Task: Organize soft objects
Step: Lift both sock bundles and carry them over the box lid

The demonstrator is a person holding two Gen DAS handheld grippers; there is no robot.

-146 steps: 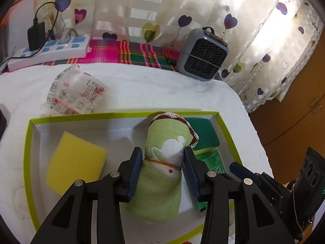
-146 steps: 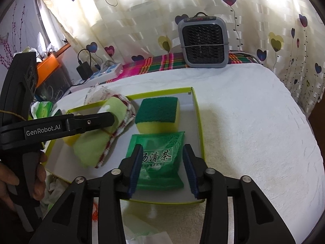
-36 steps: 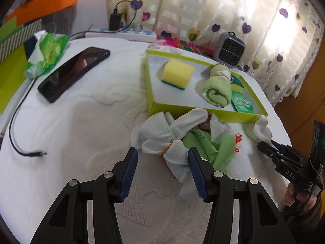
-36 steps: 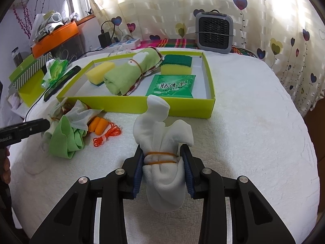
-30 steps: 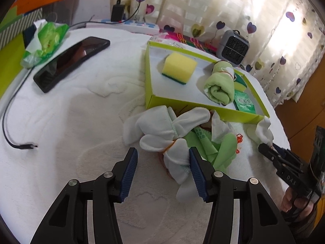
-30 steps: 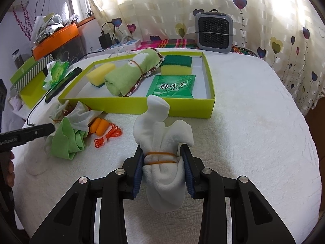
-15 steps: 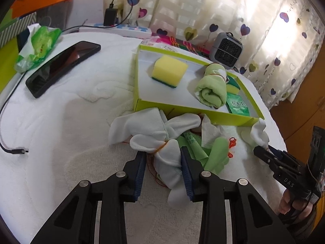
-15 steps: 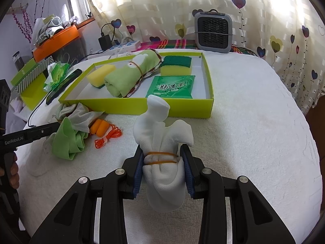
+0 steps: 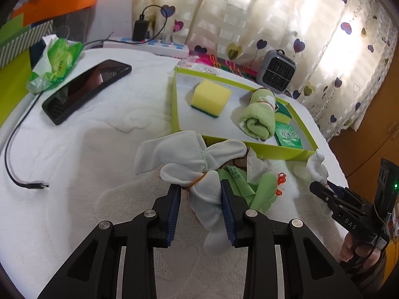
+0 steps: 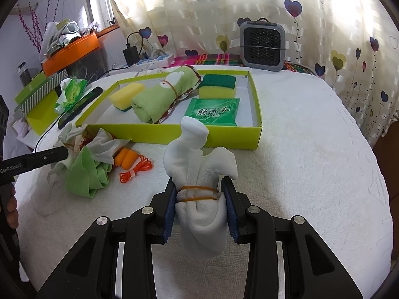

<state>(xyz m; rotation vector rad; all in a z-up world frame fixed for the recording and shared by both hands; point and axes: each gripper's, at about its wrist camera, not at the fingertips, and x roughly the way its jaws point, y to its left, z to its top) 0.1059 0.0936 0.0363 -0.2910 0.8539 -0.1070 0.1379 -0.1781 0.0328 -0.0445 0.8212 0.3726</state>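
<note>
My left gripper (image 9: 200, 200) is shut on a white cloth bundle (image 9: 189, 159) tied with a rubber band, in front of the green tray (image 9: 174, 104). My right gripper (image 10: 198, 204) is shut on a second white banded bundle (image 10: 199, 179), held just before the tray's front wall (image 10: 224, 137). In the tray lie a yellow sponge (image 9: 210, 97), a rolled green towel (image 9: 259, 117), a green-topped sponge (image 10: 218, 86) and a green packet (image 10: 214, 112). A loose green cloth (image 10: 86, 172) and orange cord (image 10: 136, 168) lie on the white cover.
A black phone (image 9: 87, 89), a cable (image 9: 15, 149) and a green tissue pack (image 9: 58, 62) lie at the left. A grey heater (image 10: 261, 47) and a power strip (image 9: 154, 46) stand behind the tray. The bed edge drops off at the right.
My left gripper moved forward and closed on the white bundle beside the green cloth. My right gripper has kept hold of its bundle and barely moved.
</note>
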